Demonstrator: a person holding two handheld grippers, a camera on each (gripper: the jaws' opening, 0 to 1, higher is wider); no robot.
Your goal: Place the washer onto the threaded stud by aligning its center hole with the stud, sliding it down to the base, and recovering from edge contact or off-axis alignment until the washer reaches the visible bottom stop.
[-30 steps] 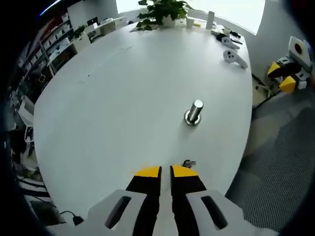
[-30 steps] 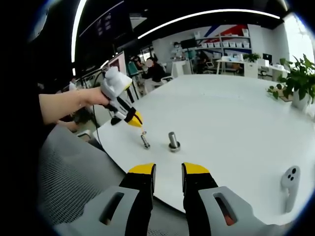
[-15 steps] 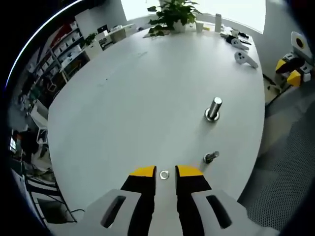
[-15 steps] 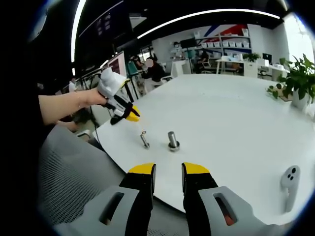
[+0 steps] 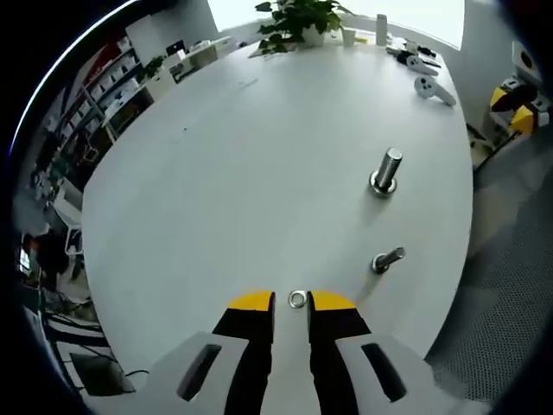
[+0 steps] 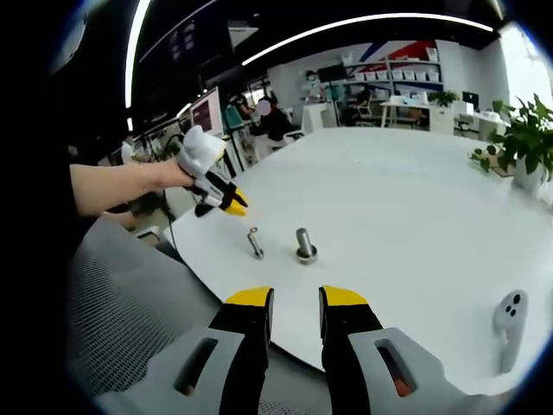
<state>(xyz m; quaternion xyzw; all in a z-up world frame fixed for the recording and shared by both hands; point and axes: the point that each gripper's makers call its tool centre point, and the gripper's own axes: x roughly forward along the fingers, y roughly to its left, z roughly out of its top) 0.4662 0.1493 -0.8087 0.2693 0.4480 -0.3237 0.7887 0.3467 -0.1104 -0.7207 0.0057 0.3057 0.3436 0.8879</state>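
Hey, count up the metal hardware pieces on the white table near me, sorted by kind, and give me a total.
Washer: 1
Upright stud: 1
Smaller bolt: 1
Total: 3

Washer (image 5: 297, 299) perhaps nearer left hand-held gripper (image 5: 291, 301).

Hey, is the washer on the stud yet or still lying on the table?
Still on the table. The washer lies flat between the left tool's open tips, apart from the upright stud.
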